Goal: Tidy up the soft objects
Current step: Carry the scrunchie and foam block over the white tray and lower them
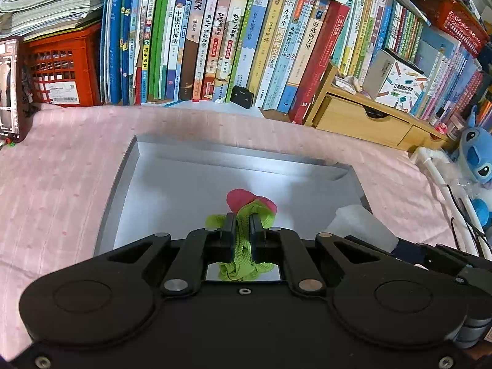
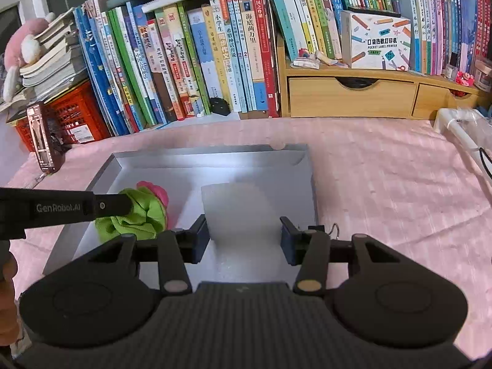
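Observation:
My left gripper [image 1: 243, 220] is shut on a green and pink soft cloth toy [image 1: 246, 206], held over the grey box lid [image 1: 172, 166]. The right wrist view shows that same toy [image 2: 138, 212] at the tip of the left gripper [image 2: 127, 206], above the lid's left half. My right gripper [image 2: 244, 230] is shut on a white foam block [image 2: 243, 212], pressing both its sides, over the right half of the lid [image 2: 209, 156]. In the left wrist view the block [image 1: 359, 224] shows at the lid's right edge.
The lid lies on a pink cloth [image 1: 61, 166]. Behind it stand a row of books [image 1: 215, 40], a red crate [image 1: 58, 70] and a wooden drawer shelf [image 2: 350, 92]. A blue plush toy [image 1: 476, 153] and a white pipe [image 2: 458, 129] sit at the right.

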Motion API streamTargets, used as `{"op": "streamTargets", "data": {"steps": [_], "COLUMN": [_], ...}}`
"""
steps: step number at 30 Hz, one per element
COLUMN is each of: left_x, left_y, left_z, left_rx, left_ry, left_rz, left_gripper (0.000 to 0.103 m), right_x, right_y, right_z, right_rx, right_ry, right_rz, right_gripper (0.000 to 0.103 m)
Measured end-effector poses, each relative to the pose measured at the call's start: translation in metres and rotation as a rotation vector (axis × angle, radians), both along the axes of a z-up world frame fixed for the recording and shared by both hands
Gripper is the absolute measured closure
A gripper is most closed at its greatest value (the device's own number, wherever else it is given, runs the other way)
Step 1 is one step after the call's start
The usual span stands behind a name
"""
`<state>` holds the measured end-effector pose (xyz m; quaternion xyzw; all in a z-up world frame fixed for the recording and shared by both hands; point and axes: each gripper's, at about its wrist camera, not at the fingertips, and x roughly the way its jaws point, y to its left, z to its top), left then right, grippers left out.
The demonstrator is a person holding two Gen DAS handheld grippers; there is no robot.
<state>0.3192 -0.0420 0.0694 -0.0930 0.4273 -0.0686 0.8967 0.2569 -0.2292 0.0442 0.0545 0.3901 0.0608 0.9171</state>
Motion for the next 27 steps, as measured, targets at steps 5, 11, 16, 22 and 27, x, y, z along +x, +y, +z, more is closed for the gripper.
{"op": "streamTargets", "data": {"steps": [5, 11, 16, 22, 27], "left_x": [0.006, 0.008, 0.008, 0.01, 0.008], "left_y": [-0.003, -0.006, -0.007, -0.007, -0.008], "left_z": [-0.003, -0.005, -0.01, -0.014, -0.017], "left_rx": [0.006, 0.013, 0.014, 0.011, 0.019], "left_ry": [0.0, 0.0, 0.008, 0.023, 0.025], "left_rz": [0.001, 0.0, -0.004, -0.01, -0.016], "left_gripper": [0.095, 0.094, 0.094, 0.094, 0.092], "right_x": [0.008, 0.014, 0.016, 0.016, 0.015], "right_y": [0.001, 0.004, 0.004, 0.008, 0.011], "right_z": [-0.004, -0.011, -0.016, -0.018, -0.023], "right_rx": [-0.009, -0.026, -0.033, -0.051, -0.057], "right_ry": [0.012, 0.034, 0.048, 0.069, 0.08], "right_rz": [-0.005, -0.008, -0.002, 0.015, 0.019], "right_gripper": [0.05, 0.05, 0.05, 0.051, 0.051]}}
